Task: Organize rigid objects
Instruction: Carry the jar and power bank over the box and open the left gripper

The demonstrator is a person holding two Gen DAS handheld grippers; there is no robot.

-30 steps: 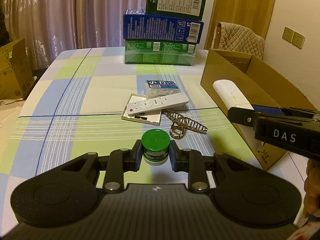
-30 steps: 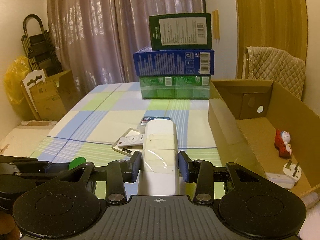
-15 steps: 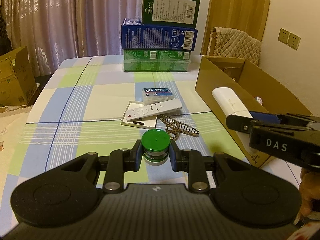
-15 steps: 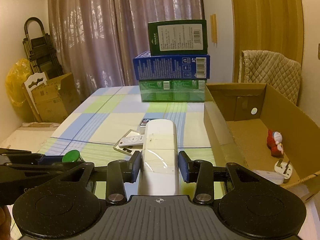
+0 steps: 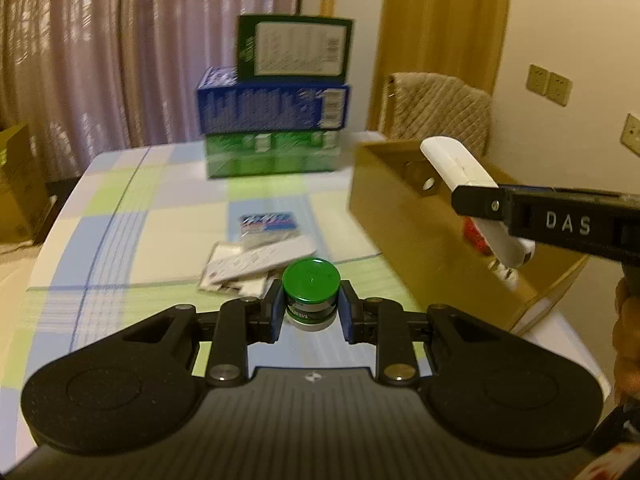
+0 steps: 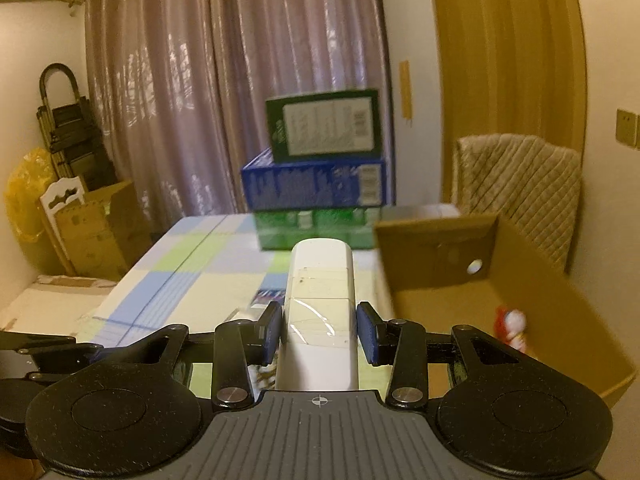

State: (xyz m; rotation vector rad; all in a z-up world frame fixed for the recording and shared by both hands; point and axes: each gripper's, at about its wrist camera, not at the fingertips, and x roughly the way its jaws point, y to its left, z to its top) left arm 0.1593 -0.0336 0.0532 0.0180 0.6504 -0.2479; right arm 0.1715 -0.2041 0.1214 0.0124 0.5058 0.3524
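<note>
My left gripper is shut on a small jar with a green lid, held above the checked tablecloth. My right gripper is shut on a long white device; it also shows in the left wrist view, raised beside the open cardboard box. The box holds a red toy figure. On the table lie a white remote on a white flat box, and a blue packet.
A stack of green, blue and dark green boxes stands at the table's far edge. A chair with a quilted cover is behind the cardboard box. More cartons and a folded ladder stand at the left wall.
Both grippers have lifted with their loads. The white device has risen above the box's near wall and tilted up. The table items now appear lower and blurred.
</note>
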